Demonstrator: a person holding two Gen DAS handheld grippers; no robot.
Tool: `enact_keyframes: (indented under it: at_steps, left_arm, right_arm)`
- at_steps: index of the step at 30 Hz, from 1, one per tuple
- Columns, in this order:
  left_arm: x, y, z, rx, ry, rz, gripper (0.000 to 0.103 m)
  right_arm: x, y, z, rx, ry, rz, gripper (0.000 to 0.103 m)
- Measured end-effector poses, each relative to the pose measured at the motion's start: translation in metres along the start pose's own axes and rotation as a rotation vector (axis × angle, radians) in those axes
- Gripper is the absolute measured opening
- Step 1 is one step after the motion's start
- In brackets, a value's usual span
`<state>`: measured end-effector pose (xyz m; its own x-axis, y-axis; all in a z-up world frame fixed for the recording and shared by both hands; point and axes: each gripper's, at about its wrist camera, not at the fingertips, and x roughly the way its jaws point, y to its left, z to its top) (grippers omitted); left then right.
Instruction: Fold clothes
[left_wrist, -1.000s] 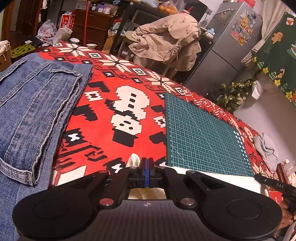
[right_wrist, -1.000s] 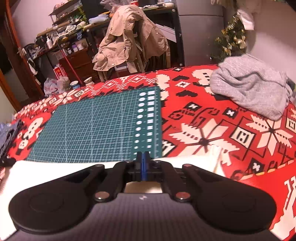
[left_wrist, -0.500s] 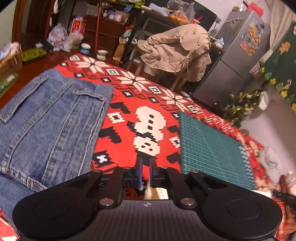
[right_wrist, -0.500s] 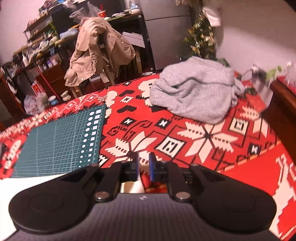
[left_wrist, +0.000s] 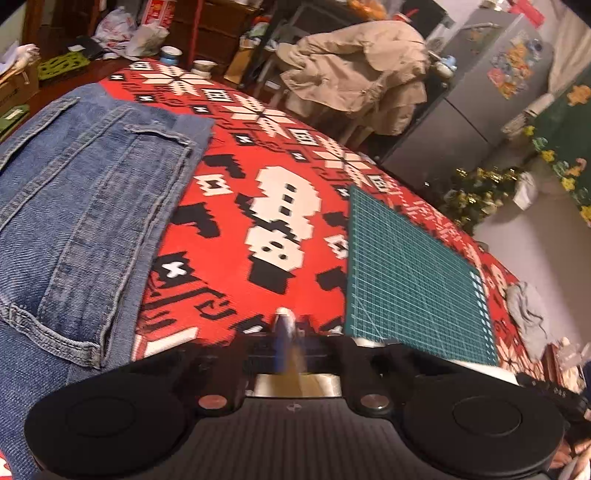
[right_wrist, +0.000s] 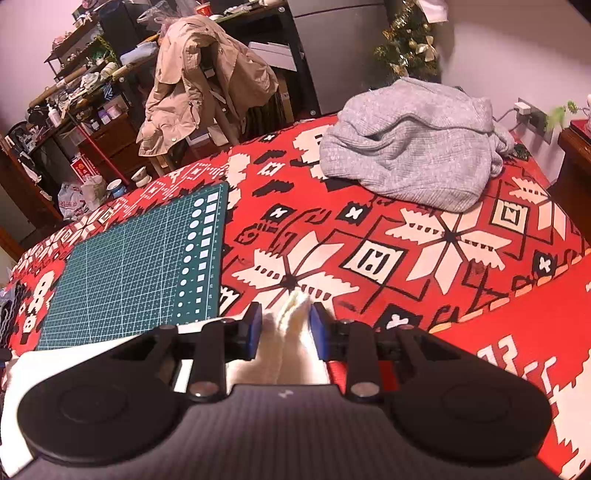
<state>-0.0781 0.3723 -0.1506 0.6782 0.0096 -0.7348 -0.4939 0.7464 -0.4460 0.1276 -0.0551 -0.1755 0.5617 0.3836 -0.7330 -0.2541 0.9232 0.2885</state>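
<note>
A white cloth lies along the near edge of the red patterned tablecloth. One pinched-up fold of it stands between the fingers of my right gripper, which is open wide and touches nothing. In the left wrist view, another tip of the white cloth pokes up at my left gripper. That gripper is blurred, and its fingers stand a narrow gap apart. Folded blue denim lies to its left. A crumpled grey sweater sits at the far right.
A green cutting mat lies in the middle of the table, between the two grippers. Beyond the table's far edge stand a chair draped with a beige coat, a grey fridge and cluttered shelves.
Both grippers were shut on the white cloth a second ago. The right one has since opened wide and the fold stands loose. The left shows a narrow gap and has shifted slightly.
</note>
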Motion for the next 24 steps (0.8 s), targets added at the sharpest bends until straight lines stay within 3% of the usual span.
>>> enact_keyframes:
  at_steps: [2, 10, 16, 18, 20, 21, 24]
  left_arm:
    - [-0.004, -0.004, -0.001, 0.015, -0.033, -0.001, 0.003]
    - [0.015, -0.019, 0.028, 0.040, -0.051, 0.020, 0.003]
    - [0.033, -0.028, 0.046, 0.055, -0.050, 0.056, 0.004]
    - [0.031, -0.025, 0.044, 0.052, -0.064, 0.072, 0.008]
    - [0.024, -0.021, 0.042, 0.047, -0.089, 0.080, 0.012]
    - [0.020, -0.019, 0.041, 0.045, -0.100, 0.081, 0.012]
    - [0.003, -0.016, 0.038, 0.045, -0.121, 0.064, 0.011]
  right_arm:
    - [-0.002, 0.001, 0.000, 0.006, -0.007, -0.009, 0.012]
    - [-0.016, 0.001, 0.012, 0.055, -0.064, 0.002, 0.011]
    - [0.006, -0.005, 0.021, 0.096, -0.032, -0.028, 0.012]
    - [0.010, -0.007, 0.019, 0.096, -0.032, -0.041, 0.015]
    - [0.008, -0.009, 0.018, 0.095, -0.049, -0.065, 0.036]
    - [0.005, -0.010, 0.018, 0.093, -0.058, -0.082, 0.039]
    - [-0.009, -0.010, 0.018, 0.067, -0.088, -0.092, 0.039]
